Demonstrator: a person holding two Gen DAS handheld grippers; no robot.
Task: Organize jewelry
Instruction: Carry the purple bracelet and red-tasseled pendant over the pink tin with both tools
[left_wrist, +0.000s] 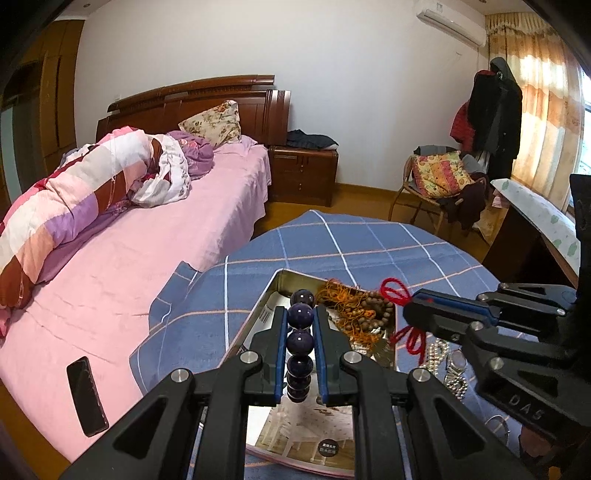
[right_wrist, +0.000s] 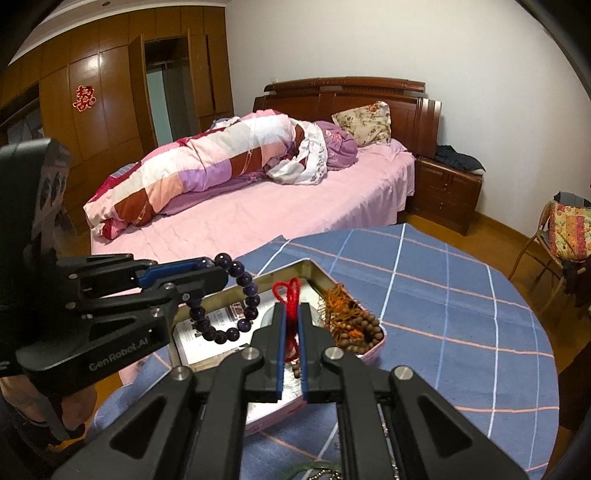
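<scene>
I am bringing both pieces over the open tin (left_wrist: 275, 282) on the blue checked cloth (left_wrist: 332, 240), wooden beads (left_wrist: 373, 310) filling its far right. My left gripper (left_wrist: 301, 321), narrowly closed, is holding the purple bead bracelet (left_wrist: 300, 341), so I am aiming for the bare near-left floor; my right gripper (right_wrist: 291, 325), fully closed, is pinching the red cord (right_wrist: 290, 291) beside it, keeping strands apart.

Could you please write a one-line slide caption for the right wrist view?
Right gripper pinching a red cord above the metal tin while the left gripper holds a dark purple bead bracelet.

daylight via curtains (left_wrist: 546, 99) | sharp | fisheye bend, dark corners
</scene>
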